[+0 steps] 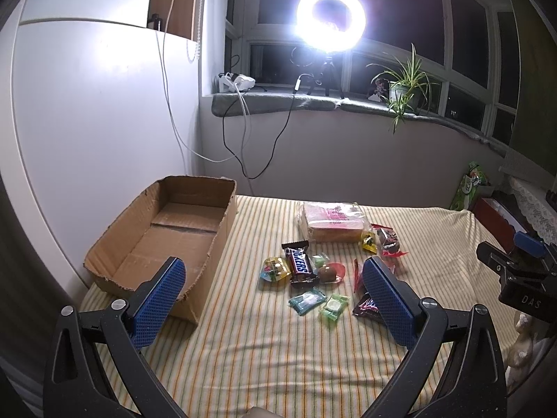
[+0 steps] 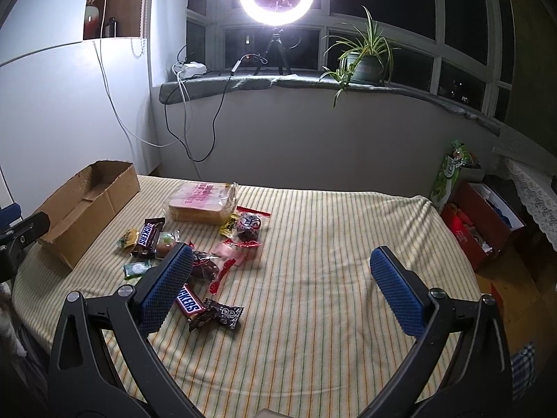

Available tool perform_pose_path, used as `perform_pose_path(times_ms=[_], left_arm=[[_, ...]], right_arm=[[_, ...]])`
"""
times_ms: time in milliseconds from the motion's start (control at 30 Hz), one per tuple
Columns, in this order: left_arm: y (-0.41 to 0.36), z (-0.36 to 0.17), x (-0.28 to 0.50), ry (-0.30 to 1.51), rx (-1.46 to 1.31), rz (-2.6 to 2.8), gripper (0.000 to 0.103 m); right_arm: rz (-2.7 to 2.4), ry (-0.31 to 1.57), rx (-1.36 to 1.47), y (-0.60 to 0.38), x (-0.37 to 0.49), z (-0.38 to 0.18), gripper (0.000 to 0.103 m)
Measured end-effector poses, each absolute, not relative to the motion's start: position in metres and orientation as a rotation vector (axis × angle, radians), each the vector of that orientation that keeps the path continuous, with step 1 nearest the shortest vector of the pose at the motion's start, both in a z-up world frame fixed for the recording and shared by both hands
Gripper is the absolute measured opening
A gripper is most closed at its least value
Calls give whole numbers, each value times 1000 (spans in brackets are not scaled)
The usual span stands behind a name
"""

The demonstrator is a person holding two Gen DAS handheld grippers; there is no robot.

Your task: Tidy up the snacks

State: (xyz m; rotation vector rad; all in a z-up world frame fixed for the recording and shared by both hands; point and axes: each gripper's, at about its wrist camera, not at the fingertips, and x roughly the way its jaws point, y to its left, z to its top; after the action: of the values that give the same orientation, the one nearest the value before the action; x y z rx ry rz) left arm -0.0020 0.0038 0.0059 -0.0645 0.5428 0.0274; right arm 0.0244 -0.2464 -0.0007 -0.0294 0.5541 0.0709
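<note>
An open cardboard box (image 1: 163,240) (image 2: 87,205) stands empty at the left of the striped cloth. Right of it lies a cluster of snacks: a bagged loaf of sliced bread (image 1: 330,221) (image 2: 200,203), a Snickers bar (image 1: 299,263) (image 2: 146,238), a second Snickers bar (image 2: 189,303), green candies (image 1: 334,306), a jelly cup (image 1: 276,270) and dark wrapped sweets (image 2: 249,224). My left gripper (image 1: 275,278) hovers open above the cluster's near edge, holding nothing. My right gripper (image 2: 280,261) is open over bare cloth, right of the snacks. The right gripper's body (image 1: 515,271) shows at the left wrist view's right edge.
The cloth (image 2: 330,261) covers a table against a grey wall. A red box with green packets (image 2: 477,216) sits off the right edge. On the windowsill stand a ring light (image 1: 330,17), cables and a potted plant (image 2: 363,55).
</note>
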Motion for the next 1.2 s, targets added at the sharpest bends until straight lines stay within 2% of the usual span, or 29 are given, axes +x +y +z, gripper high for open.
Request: perform_pose_path(times_ms=[933,1200], left_arm=[[-1,2,0,550,-60,21,101],[-3,-3,3,566,-62,11,100]], right_arm=[[94,570,-30,-245,25,-7,103],[106,591,-28,-247,29,-14,99]])
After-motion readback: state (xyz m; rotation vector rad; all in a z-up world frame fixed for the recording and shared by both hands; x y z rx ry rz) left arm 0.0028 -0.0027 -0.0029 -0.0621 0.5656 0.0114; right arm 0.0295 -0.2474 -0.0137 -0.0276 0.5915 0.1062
